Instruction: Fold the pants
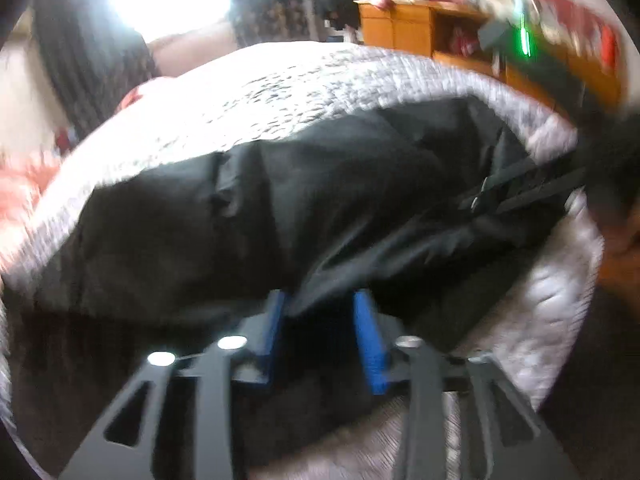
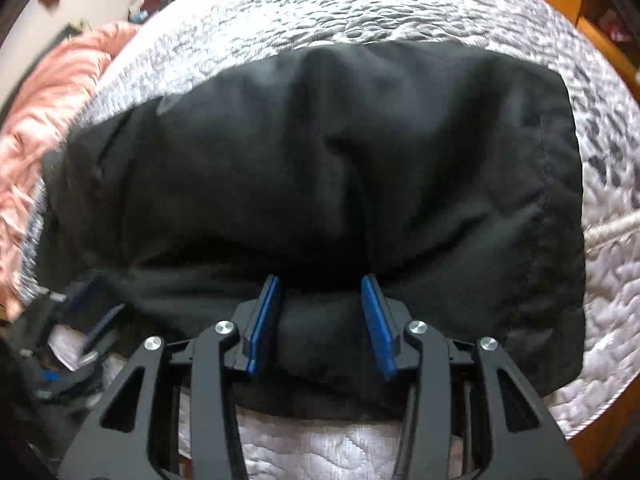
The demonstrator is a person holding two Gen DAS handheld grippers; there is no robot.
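Pants (image 2: 320, 168) on quilt (image 2: 400, 8); blanket (image 2: 52, 112) left.

One pair of black pants (image 2: 320, 168), one grey quilted bedspread (image 2: 400, 4), one pink blanket (image 2: 52, 120), two grippers, left gripper (image 1: 320, 304), right gripper (image 2: 322, 288), one orange wooden shelf unit (image 1: 416, 28)

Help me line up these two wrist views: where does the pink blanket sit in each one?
Left wrist view: the pink blanket shows at the far left edge, blurred, beyond the grey quilt.
Right wrist view: the pink blanket fills the upper left edge, bunched beside the grey quilt.
Shared landmark: the black pants lying on the grey quilt in both views.
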